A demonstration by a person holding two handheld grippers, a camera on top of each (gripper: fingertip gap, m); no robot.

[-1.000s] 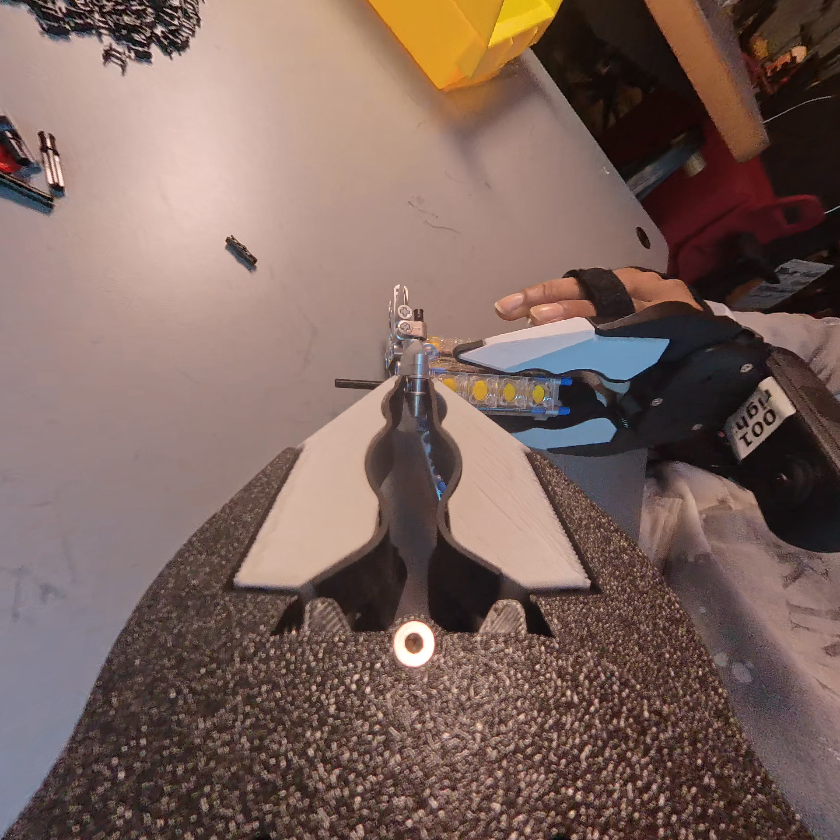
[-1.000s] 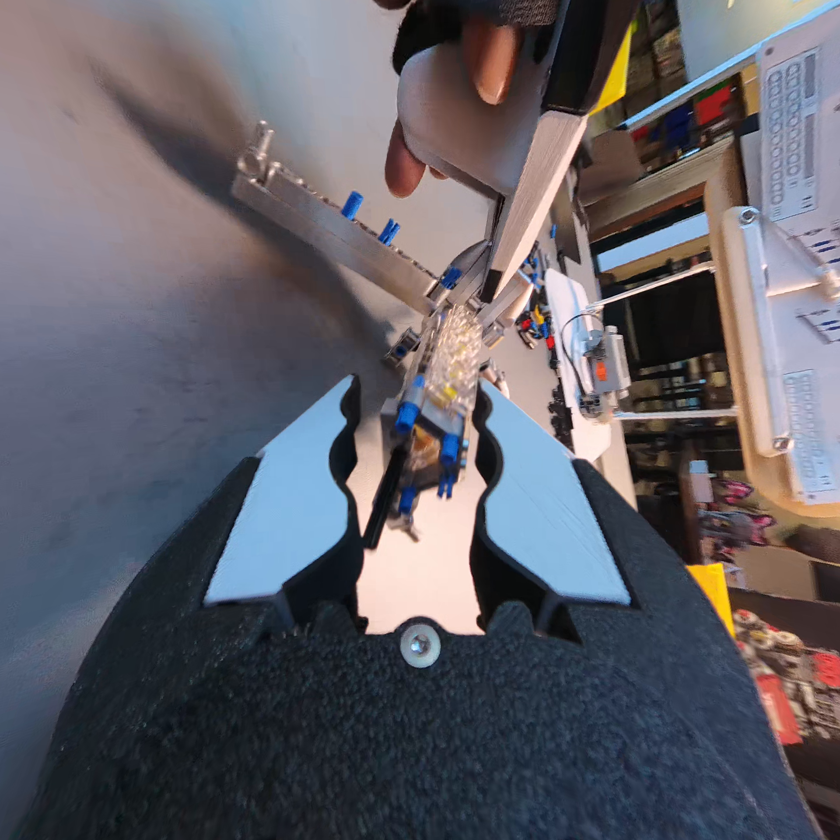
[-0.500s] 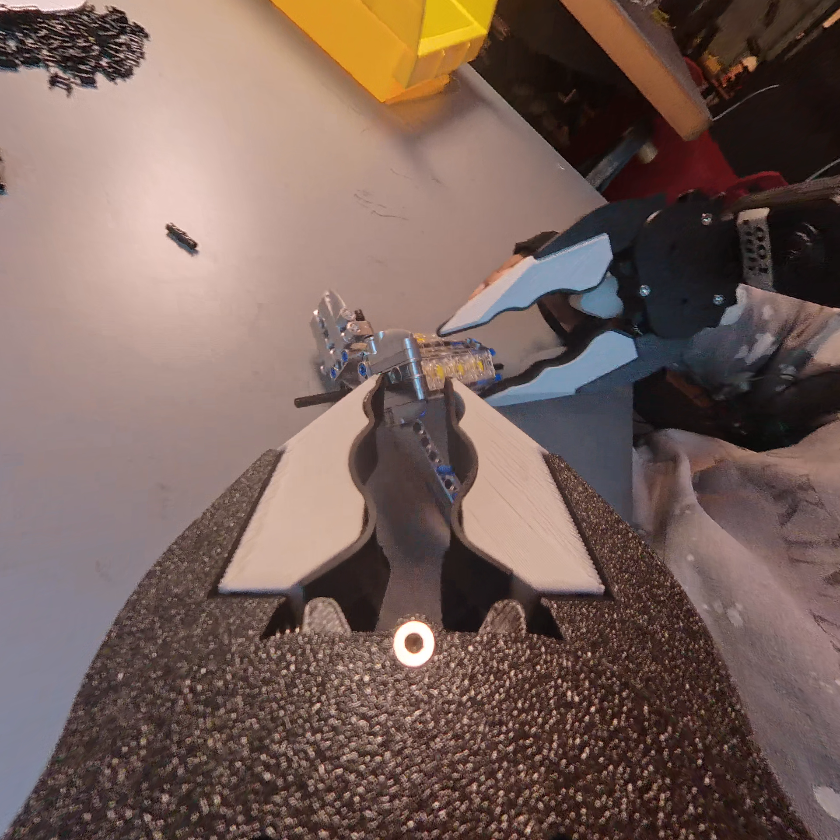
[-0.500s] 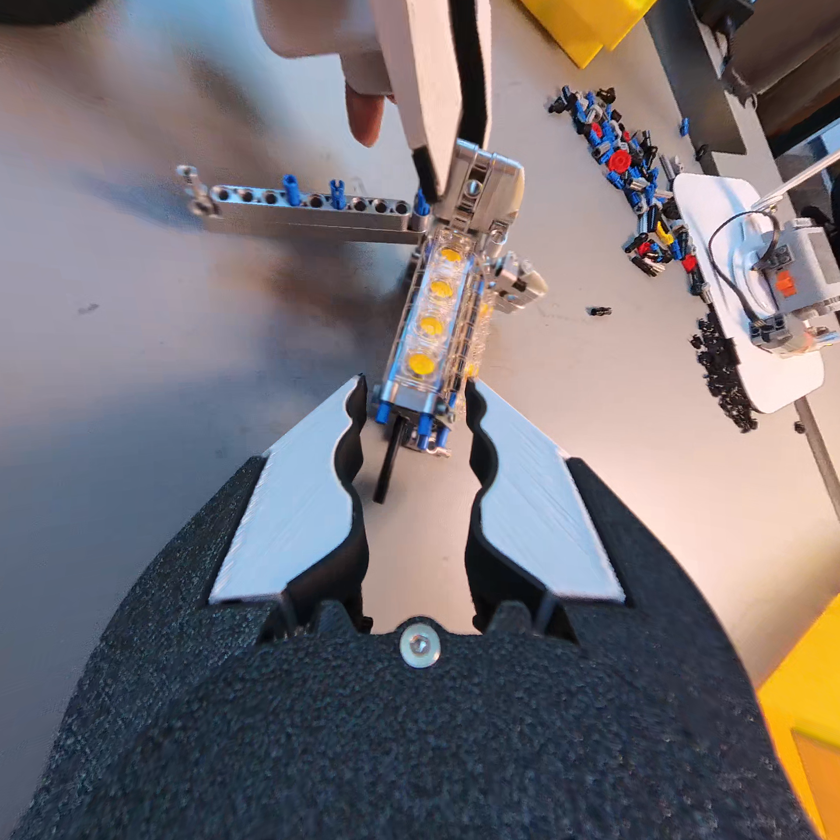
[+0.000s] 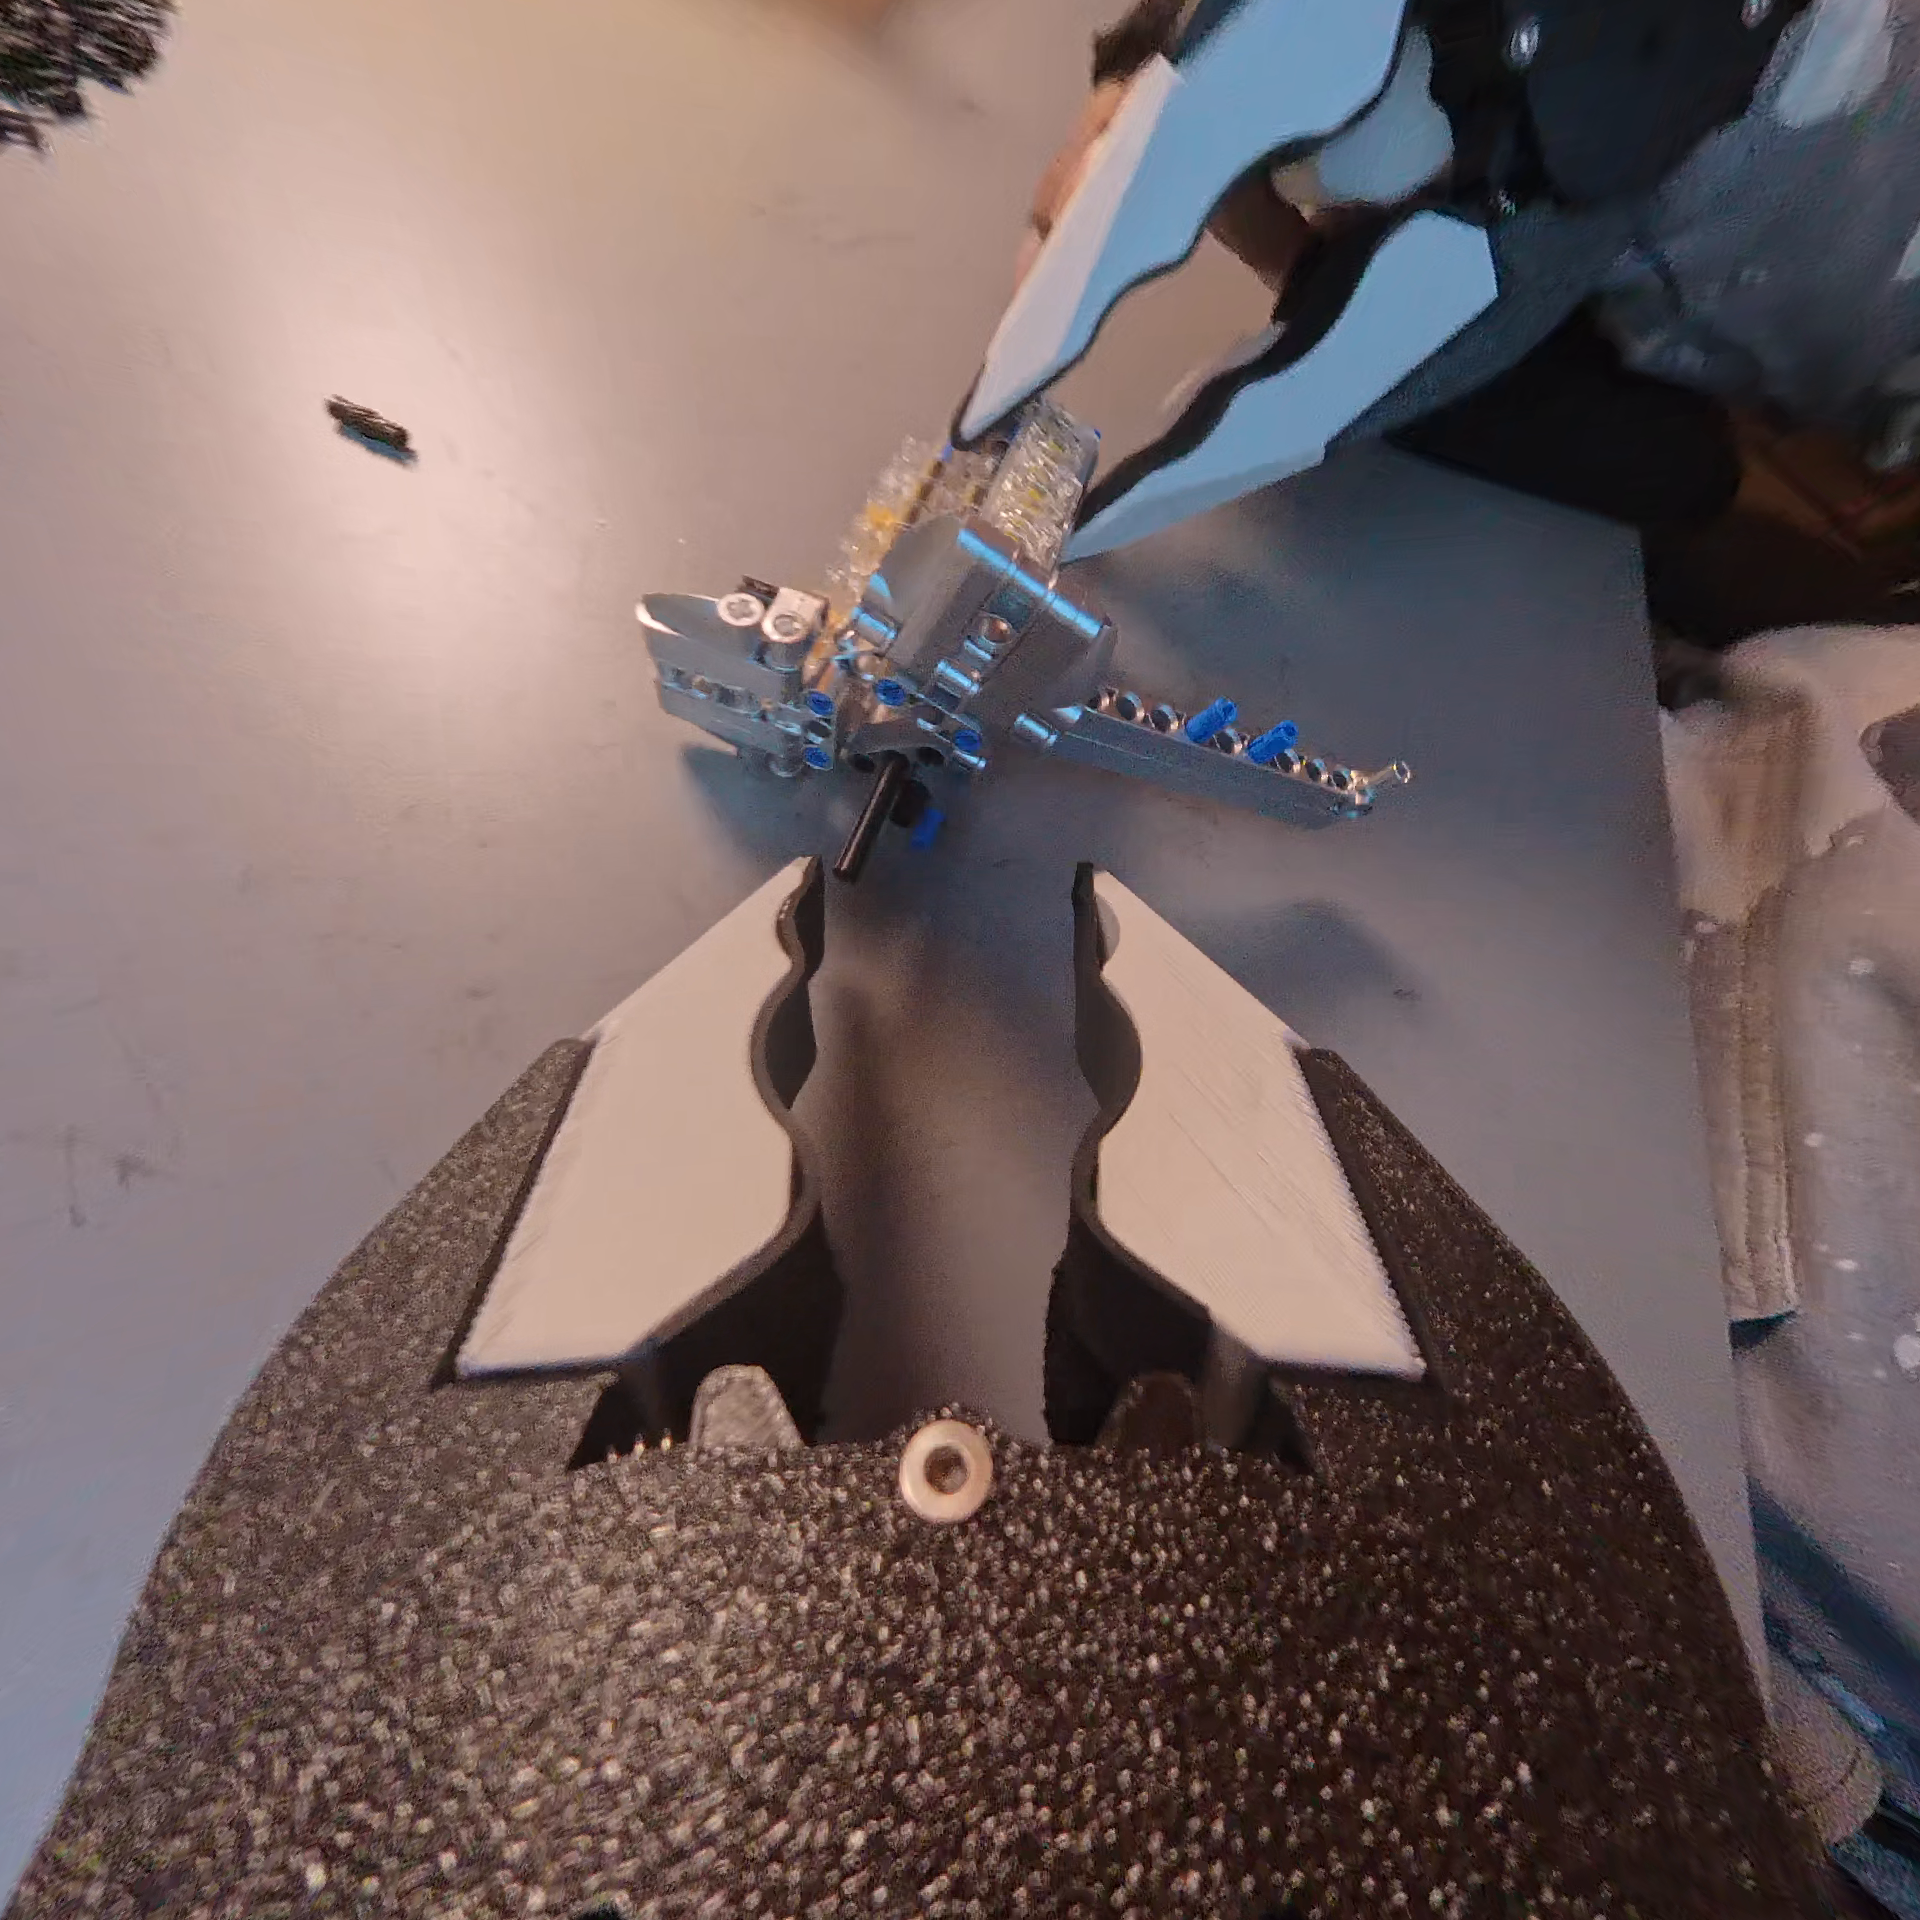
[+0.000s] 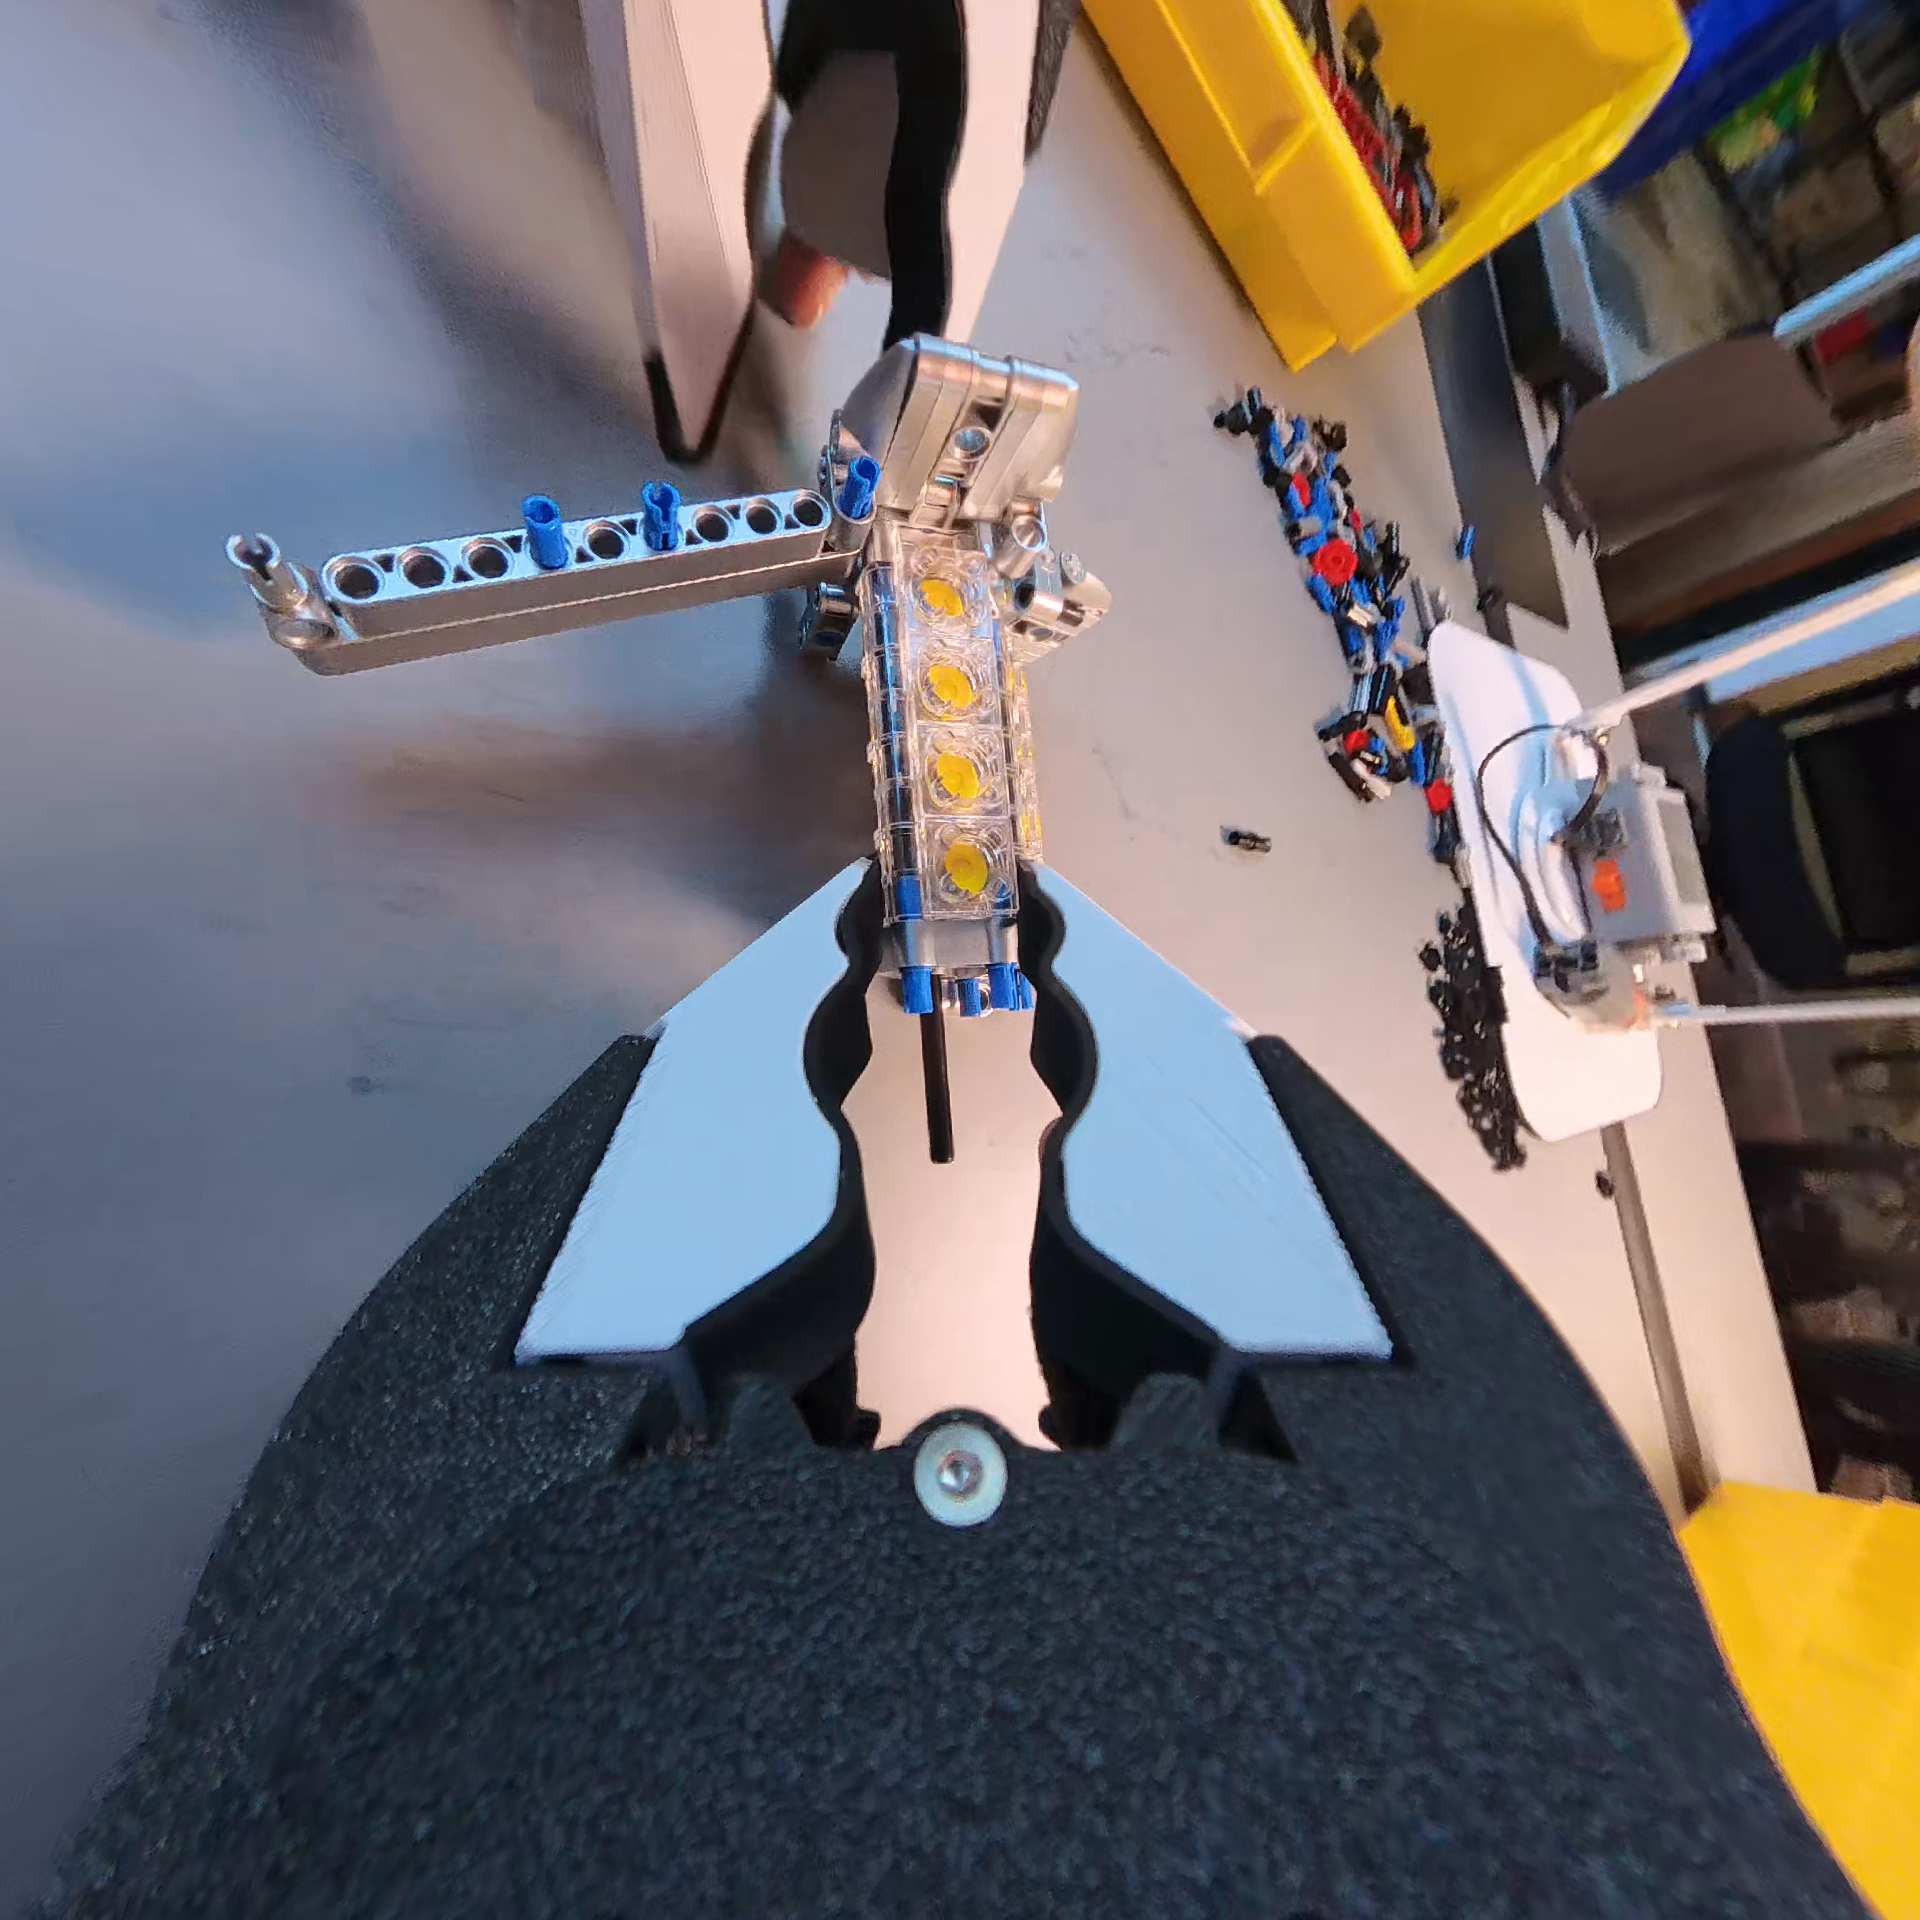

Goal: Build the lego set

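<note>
Left tongs (image 5: pixel 940 883) now off model (image 6: pixel 951 675); parts-filled yellow bin (image 6: pixel 1382 156)

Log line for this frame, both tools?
left tool: open, empty, short of black axle | right tool: clamped on grey-and-clear brick assembly with yellow studs | grey table: loose black pin

Table (image 5: pixel 312 935) looked smooth matt grey, lightly scuffed. Brick assembly (image 6: pixel 940 665) was glossy plastic: silvery-grey beam (image 6: pixel 582 582), clear blocks with yellow studs, blue pins, black axle (image 6: pixel 940 1081). Both gripper bodies were rough, grainy black; fingers (image 5: pixel 665 1143) matt pale grey, finely ribbed. Yellow bin (image 6: pixel 1351 156) far right was shiny plastic.
</note>
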